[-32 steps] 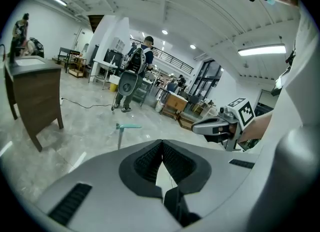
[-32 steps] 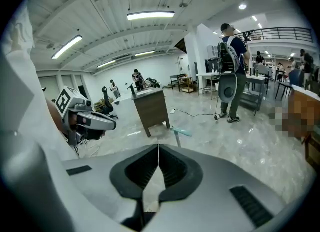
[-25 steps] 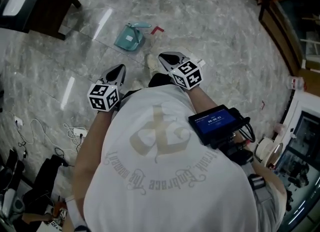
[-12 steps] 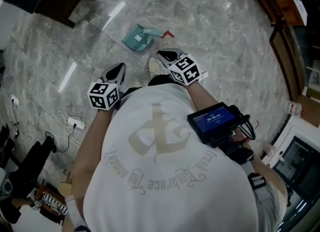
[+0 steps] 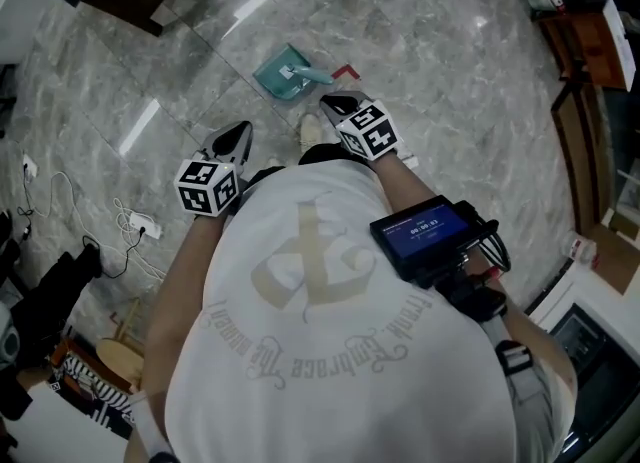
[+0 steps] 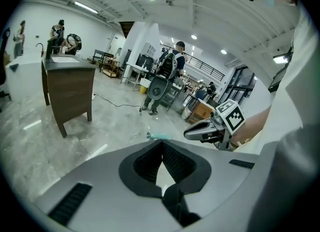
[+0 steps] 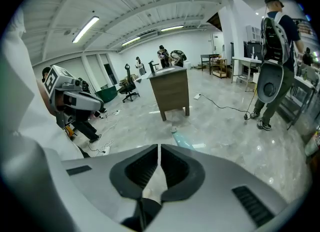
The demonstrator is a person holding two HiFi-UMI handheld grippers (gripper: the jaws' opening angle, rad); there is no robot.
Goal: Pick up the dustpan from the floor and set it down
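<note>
On the marble floor, at twelve o'clock from the person, lies the teal dustpan. The left gripper and right gripper hover near it, jaws pressed together, empty.

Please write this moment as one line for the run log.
phase: before pickup | left gripper: shut, empty | right gripper: shut, empty | dustpan: on floor ahead, untouched

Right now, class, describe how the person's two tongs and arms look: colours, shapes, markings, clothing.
The left tongs and right tongs are grey tapered shells with black ribbed pads, each carrying a white cube with black square markers. The white T-shirt has short sleeves.
</note>
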